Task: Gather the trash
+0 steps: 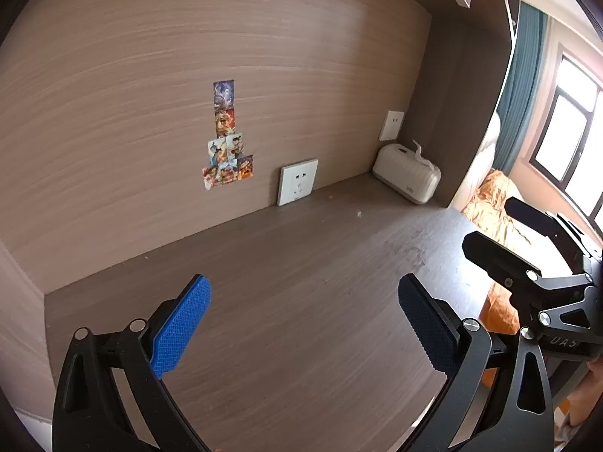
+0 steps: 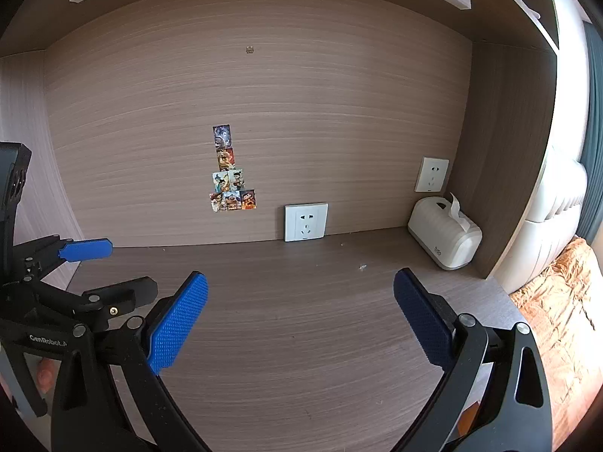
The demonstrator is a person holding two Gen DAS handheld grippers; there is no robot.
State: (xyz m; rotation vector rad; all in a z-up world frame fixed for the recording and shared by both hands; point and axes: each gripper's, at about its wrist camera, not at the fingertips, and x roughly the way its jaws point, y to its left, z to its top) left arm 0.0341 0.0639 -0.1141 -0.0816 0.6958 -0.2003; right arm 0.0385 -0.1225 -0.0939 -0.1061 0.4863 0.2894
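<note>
My left gripper is open and empty above the brown desk top. My right gripper is open and empty above the same desk. Each gripper shows in the other's view: the right one at the right edge of the left wrist view, the left one at the left edge of the right wrist view. A tiny white scrap lies on the desk toward the back right; it also shows in the left wrist view. No larger trash is in view.
A white tissue box stands in the back right corner, also in the left wrist view. Two wall sockets and several stickers are on the wooden back panel. An orange bedspread lies beyond the desk's right edge.
</note>
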